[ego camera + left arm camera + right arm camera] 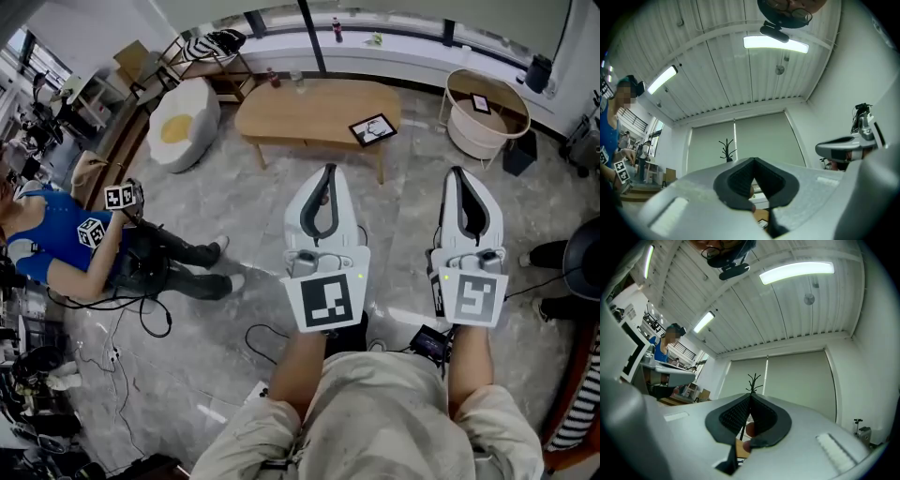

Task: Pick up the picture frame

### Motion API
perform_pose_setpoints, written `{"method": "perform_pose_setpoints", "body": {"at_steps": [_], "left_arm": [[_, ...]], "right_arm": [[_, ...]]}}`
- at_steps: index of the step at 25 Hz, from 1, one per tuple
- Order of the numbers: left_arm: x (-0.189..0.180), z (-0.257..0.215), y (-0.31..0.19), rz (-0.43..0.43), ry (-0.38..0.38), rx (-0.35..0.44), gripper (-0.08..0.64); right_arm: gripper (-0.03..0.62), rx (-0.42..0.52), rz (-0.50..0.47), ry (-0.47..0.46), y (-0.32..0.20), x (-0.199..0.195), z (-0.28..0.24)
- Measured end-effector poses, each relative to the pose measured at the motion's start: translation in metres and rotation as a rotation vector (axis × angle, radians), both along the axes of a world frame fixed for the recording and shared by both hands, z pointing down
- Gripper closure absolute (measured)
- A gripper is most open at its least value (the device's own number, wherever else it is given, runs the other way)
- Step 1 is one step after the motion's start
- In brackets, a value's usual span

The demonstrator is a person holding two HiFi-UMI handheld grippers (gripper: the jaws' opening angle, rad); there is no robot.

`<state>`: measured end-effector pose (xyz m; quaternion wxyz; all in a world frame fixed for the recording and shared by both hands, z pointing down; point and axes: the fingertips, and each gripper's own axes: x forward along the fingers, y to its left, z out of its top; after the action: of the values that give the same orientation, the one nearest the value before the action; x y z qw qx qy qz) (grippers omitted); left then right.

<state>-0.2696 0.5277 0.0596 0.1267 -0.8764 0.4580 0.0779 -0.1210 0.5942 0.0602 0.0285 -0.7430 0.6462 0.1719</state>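
A black picture frame (373, 128) lies flat on the right end of a long wooden coffee table (309, 111), well ahead of both grippers. My left gripper (327, 170) and my right gripper (457, 172) are held side by side over the marble floor, short of the table, both shut with nothing in them. In the left gripper view my left gripper (753, 161) points up at the blinds and ceiling, jaws together. Through my right gripper (750, 396) a sliver of the wooden table shows. The frame is barely seen in either gripper view.
A round white side table (485, 112) with a small dark frame on it stands at the right. A white egg-shaped beanbag (183, 122) sits left of the coffee table. A person in blue (56, 239) sits at the left holding marker cubes. Cables trail over the floor.
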Motion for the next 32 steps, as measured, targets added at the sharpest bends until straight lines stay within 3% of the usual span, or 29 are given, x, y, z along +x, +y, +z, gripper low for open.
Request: {"method": "perform_pose_setpoints", "body": {"at_steps": [17,32], "left_arm": [[0.048,0.004,-0.169,0.107,-0.009,-0.031,0.554],[0.036,-0.004,-0.261,0.130,0.006,-0.013,0.555]], "right_arm": [[0.591,-0.048,0.094,0.029,-0.159,0.034,0.002],[0.591,-0.034,0.107,0.052,-0.252,0.016,-0.008]]}}
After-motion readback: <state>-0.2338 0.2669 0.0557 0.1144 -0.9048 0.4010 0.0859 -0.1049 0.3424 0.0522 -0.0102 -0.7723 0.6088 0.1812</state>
